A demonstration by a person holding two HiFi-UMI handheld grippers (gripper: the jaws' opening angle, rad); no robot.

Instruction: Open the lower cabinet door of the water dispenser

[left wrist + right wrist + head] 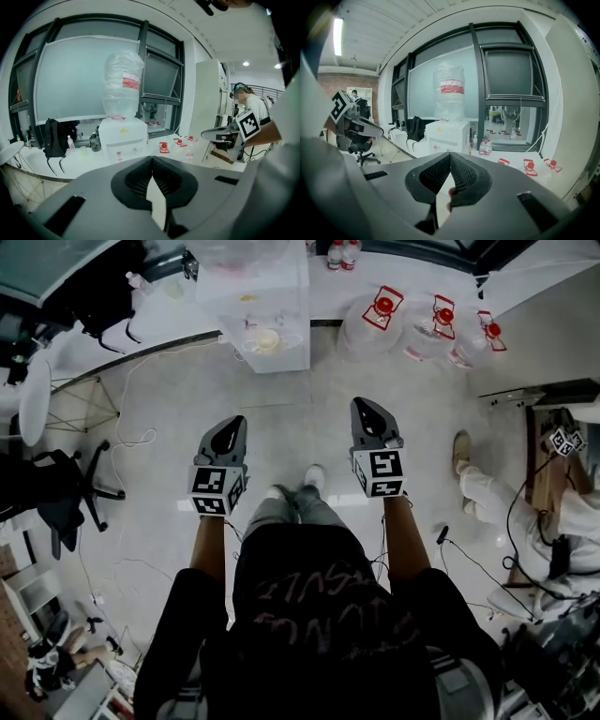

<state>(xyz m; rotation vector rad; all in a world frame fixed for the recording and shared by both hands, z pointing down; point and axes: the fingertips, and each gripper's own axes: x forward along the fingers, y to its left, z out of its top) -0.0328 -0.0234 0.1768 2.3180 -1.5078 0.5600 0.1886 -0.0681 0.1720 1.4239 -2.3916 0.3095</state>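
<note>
- Head view: you stand well apart from the water dispenser (265,329), which sits ahead by the window wall, left of the spare water jugs (380,320). Your left gripper (234,423) and right gripper (362,406) are held out over the floor, touching nothing. I judge the task barely begun: the approach, a hold on the lower cabinet door and the pull all remain.
- Left gripper view: your jaws are pressed together with nothing between them. The water dispenser (123,140) stands upright, its long axis vertical, with an inverted bottle (123,84) on top and its tap side facing you. The lower cabinet door is hidden behind the gripper body.
- Right gripper view: these jaws also meet tip to tip, empty. The water dispenser (449,133) is ahead and upright, and its lower part is again out of sight.
</note>
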